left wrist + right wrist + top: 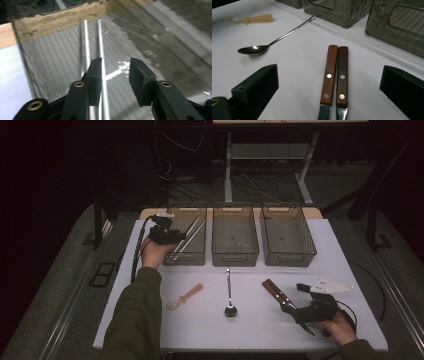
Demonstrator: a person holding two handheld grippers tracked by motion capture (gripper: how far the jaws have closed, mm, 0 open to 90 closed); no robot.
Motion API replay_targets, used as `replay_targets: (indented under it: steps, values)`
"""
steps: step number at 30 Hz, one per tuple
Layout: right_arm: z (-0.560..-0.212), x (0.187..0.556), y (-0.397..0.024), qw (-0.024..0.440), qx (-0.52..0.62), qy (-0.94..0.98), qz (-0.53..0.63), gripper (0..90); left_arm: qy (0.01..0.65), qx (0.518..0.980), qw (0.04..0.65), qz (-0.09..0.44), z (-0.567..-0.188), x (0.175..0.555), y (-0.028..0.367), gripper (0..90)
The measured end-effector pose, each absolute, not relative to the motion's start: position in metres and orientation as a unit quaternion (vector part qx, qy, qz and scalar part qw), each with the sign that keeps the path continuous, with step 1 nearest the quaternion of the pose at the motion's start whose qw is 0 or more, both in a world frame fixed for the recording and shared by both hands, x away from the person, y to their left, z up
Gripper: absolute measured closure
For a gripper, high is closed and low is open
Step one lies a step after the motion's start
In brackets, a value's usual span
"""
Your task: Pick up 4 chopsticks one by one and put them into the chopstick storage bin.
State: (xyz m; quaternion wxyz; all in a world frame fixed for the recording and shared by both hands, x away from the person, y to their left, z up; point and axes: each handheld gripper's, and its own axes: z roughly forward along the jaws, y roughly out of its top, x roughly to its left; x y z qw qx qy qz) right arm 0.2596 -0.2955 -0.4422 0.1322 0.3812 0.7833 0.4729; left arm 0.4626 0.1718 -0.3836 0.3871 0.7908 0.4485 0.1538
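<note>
White tabletop [260, 330]: left gripper [115, 67] hangs unclenched over two metal rods [100, 45] in the leftmost smoky-clear bin [198, 257]; right gripper [329, 82] spread astride two wooden-handled knives [335, 75].

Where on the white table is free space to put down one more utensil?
Free patches: between the pale wooden-handled small spoon and the metal spoon, and between that spoon and the two wooden-handled knives. The near edge of the white table is bare. It is crowded around the right gripper.
</note>
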Motion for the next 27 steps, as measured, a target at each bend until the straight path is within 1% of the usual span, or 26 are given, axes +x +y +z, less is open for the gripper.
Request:
replay_targets:
  steps: [9,20,27]
  values:
    - [-0.442,0.26,-0.296,0.136,0.38,0.784,0.472,2.1,0.4,0.803,0.425,0.125,-0.38,0.425,0.169,50.4]
    - [-0.442,0.258,-0.296,0.137,0.381,0.785,0.469,2.1,0.357,0.812,0.449,0.109,-0.385,0.378,0.161,40.6]
    - [-0.441,0.257,-0.296,0.14,0.379,0.785,0.469,2.1,0.344,0.815,0.451,0.115,-0.387,0.354,0.157,33.5]
